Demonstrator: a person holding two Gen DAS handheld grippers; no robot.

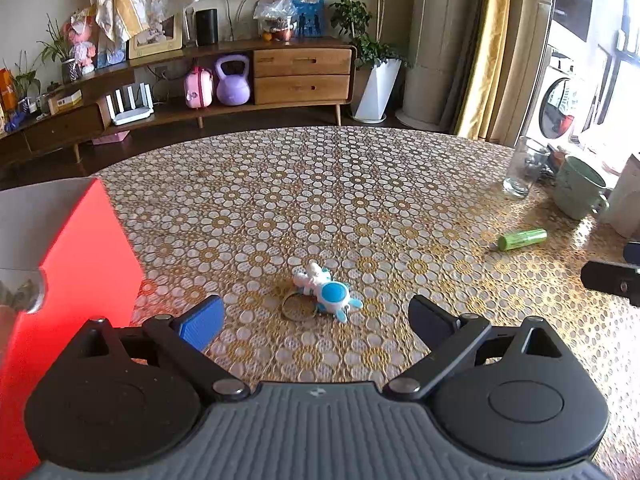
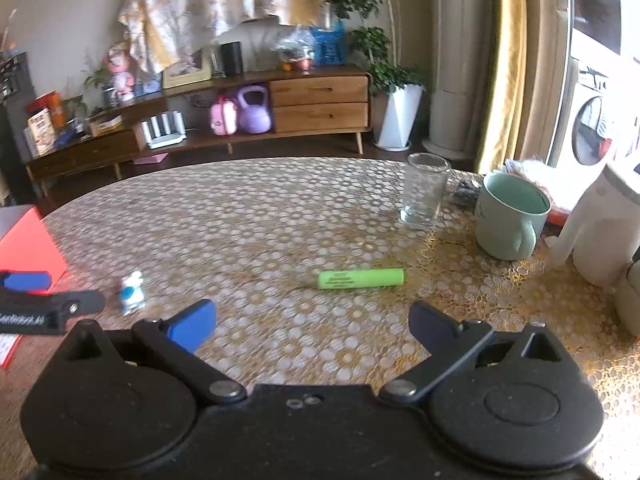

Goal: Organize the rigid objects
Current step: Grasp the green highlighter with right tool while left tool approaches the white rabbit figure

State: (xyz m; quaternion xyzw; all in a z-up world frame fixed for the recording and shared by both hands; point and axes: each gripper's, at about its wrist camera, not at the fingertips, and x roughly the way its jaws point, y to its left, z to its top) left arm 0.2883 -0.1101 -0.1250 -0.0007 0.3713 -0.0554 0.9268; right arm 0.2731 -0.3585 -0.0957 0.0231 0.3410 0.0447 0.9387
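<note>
Keychain toy, white and blue with a metal ring, lies on the patterned table right of the red box, just ahead of the left gripper, jaws spread wide and empty. Green tube lies further right, ahead of the right gripper, also spread and empty; glass and green mug stand beyond.

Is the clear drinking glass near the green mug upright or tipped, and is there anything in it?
Upright and apparently empty: the glass stands on its base with its rim up, the tablecloth pattern showing through it.
</note>
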